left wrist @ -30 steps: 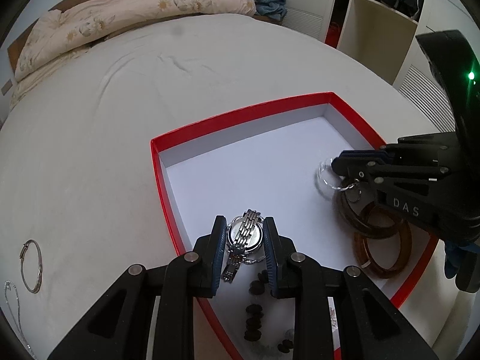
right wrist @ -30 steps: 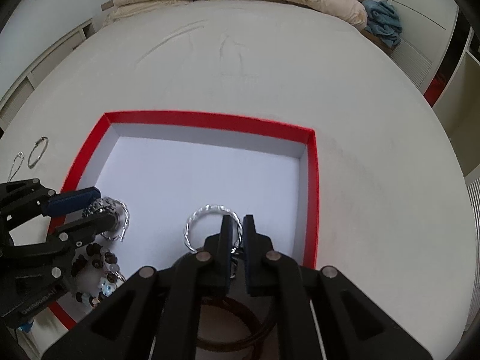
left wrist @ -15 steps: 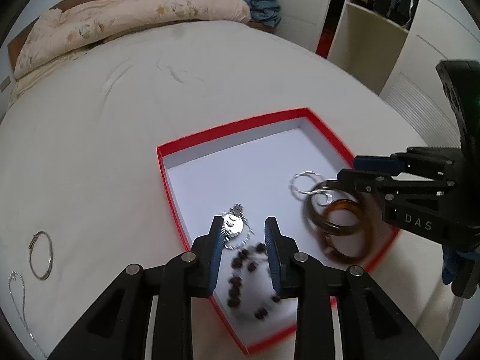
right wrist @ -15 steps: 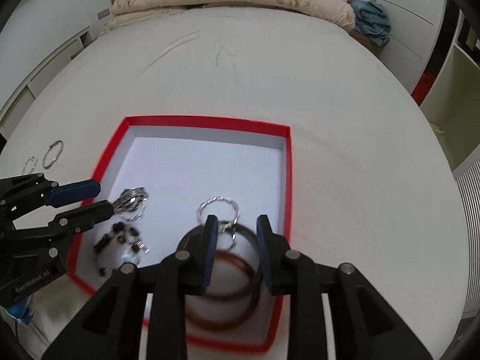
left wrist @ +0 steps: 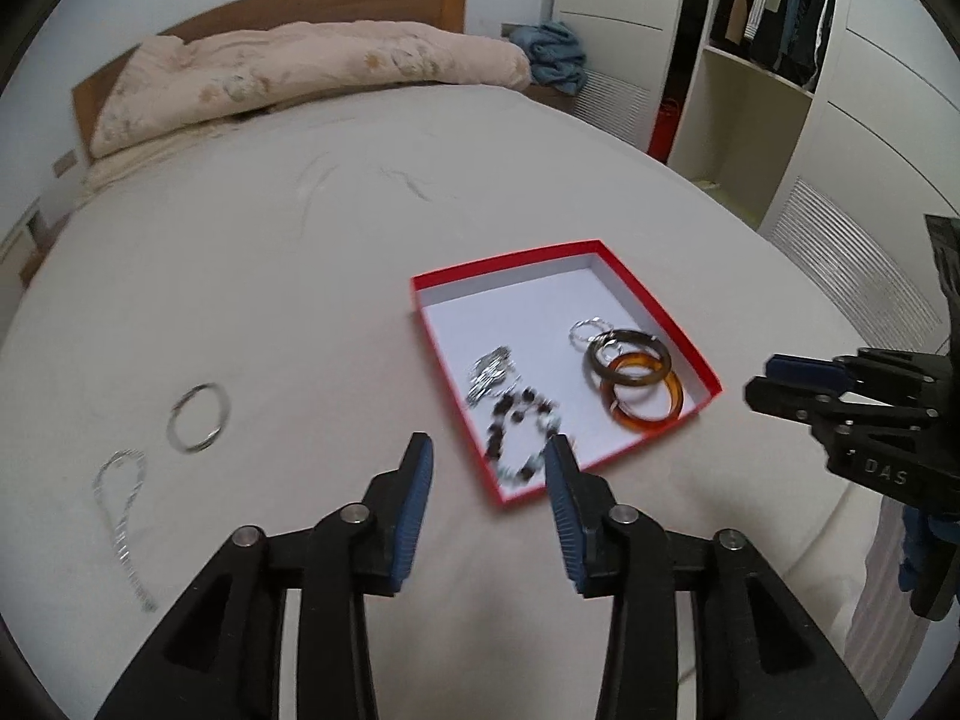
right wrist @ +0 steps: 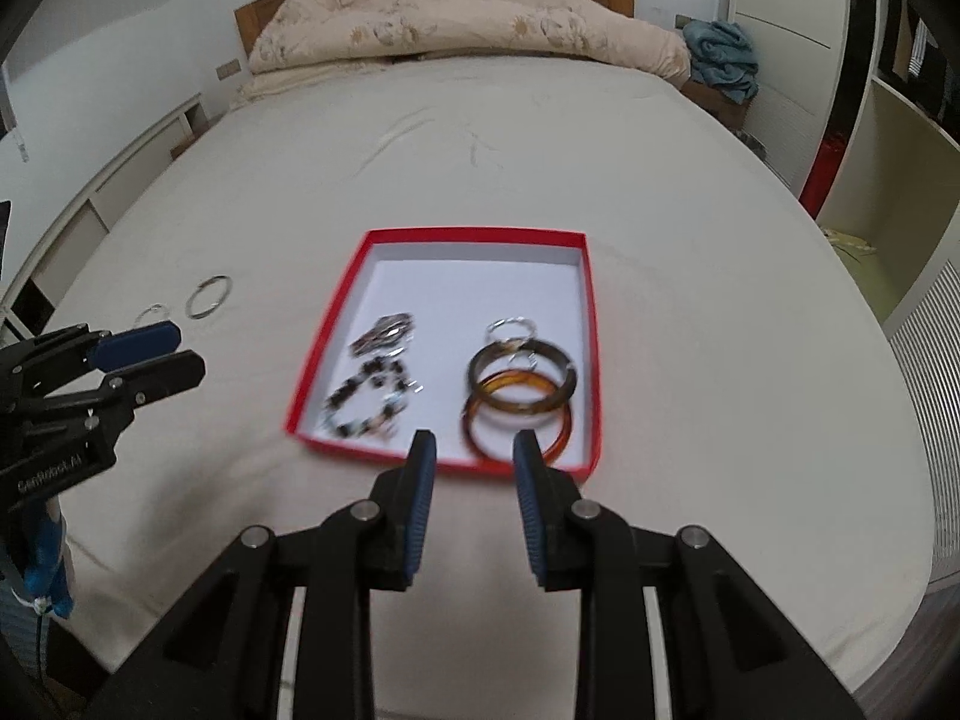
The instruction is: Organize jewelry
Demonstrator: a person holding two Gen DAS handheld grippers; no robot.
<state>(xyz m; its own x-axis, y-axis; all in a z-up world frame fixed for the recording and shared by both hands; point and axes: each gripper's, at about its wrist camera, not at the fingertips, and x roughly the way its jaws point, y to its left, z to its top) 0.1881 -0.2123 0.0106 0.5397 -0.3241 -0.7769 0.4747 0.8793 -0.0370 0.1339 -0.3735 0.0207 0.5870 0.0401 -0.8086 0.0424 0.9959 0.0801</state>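
A red box with a white floor lies on the bed. In it are a silver watch, a dark beaded bracelet, a silver twisted ring, a dark bangle and an amber bangle. A silver hoop and a silver chain lie on the sheet left of the box. My left gripper is open and empty, above the box's near left corner. My right gripper is open and empty, above the box's near edge.
A rumpled quilt and a wooden headboard are at the far end of the bed. A blue cloth lies at the far right. A wardrobe with open shelves stands on the right, past the bed's edge.
Both grippers opened, let go of the watch and the silver ring in the box, and pulled back up and away from it. The box now looks smaller and farther.
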